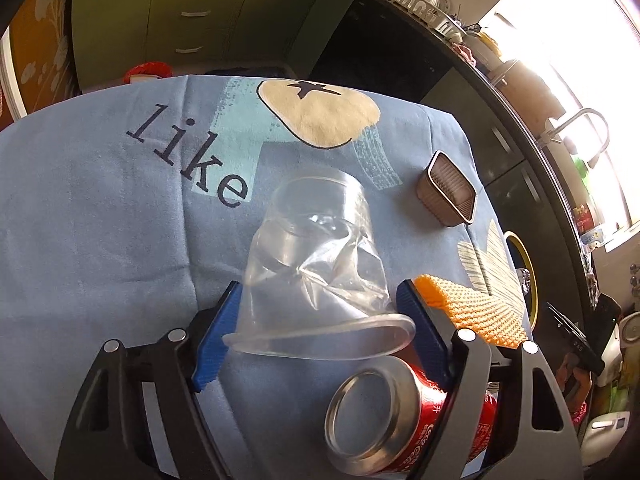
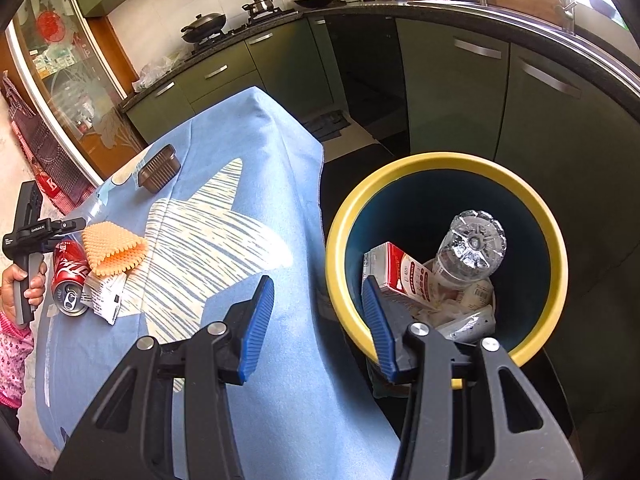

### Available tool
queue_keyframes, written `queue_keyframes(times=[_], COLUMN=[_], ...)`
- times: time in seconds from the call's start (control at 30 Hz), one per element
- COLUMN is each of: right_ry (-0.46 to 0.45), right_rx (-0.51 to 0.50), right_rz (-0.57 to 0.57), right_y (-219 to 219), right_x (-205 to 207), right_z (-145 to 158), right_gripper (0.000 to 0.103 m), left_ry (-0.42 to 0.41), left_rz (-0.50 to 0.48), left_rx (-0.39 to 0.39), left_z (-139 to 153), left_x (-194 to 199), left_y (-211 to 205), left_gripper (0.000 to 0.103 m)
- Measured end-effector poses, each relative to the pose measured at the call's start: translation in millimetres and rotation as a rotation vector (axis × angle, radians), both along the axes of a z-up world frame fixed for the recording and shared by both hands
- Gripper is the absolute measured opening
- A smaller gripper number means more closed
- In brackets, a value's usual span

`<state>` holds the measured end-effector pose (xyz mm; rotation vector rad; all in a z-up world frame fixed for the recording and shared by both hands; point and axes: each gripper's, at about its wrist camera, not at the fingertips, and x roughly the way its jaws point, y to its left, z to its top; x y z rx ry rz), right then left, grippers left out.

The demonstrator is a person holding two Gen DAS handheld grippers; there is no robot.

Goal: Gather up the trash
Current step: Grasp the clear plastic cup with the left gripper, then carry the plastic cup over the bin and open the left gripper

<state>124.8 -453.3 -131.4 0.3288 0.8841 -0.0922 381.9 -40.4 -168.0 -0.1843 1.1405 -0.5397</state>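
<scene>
Strong daylight pours in from the window (image 1: 576,40), which is blown out to white glare. My fingers (image 1: 216,344) cast soft shadows on the blue cloth (image 1: 100,220). Both views bend hard at their dark edges, and everything stays fairly sharp.

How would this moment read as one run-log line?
left gripper: around crushed cup, contact unclear | right gripper: open, empty, at bin | can: on table

The blue tablecloth (image 1: 100,220) reads "like"; the red can (image 1: 416,432) carries Coca-Cola script.
</scene>
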Motion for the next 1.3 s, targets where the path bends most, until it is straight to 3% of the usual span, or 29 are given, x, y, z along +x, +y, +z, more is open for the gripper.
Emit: queue_keyframes(times=[0.4, 0.63, 0.8, 0.93, 1.13, 1.3], right_ry=[-0.045, -0.082, -0.133, -0.143, -0.136, -0.132], right_rx=[0.008, 0.015, 0.018, 0.010, 0.023, 0.048], right_rz=[0.001, -0.024, -0.100, -0.158, -0.228, -0.265], right_y=[-3, -15, -41, -63, -93, -112], right_x=[-11, -27, -53, -76, -103, -118], right_z=[12, 20, 34, 38, 31, 20], right_gripper=[0.044, 0.044, 0.044, 0.044, 0.044, 0.044], left_ry=[-0.141, -0.186, -0.227, -0.211, -0.144, -0.092], left_rz=[-0.024, -0.131, -0.289, -0.435, -0.594, -0.674], left_rx=[0.035, 0.007, -0.025, -0.069, -0.081, -0.034], left_z=[69, 108, 126, 126, 102, 69], left_x=[-17, -54, -87, -108, -129, -131], left_y=[-12, -63, -137, -208, -309, -389], left_gripper=[0.077, 0.077, 0.077, 0.077, 0.077, 0.077])
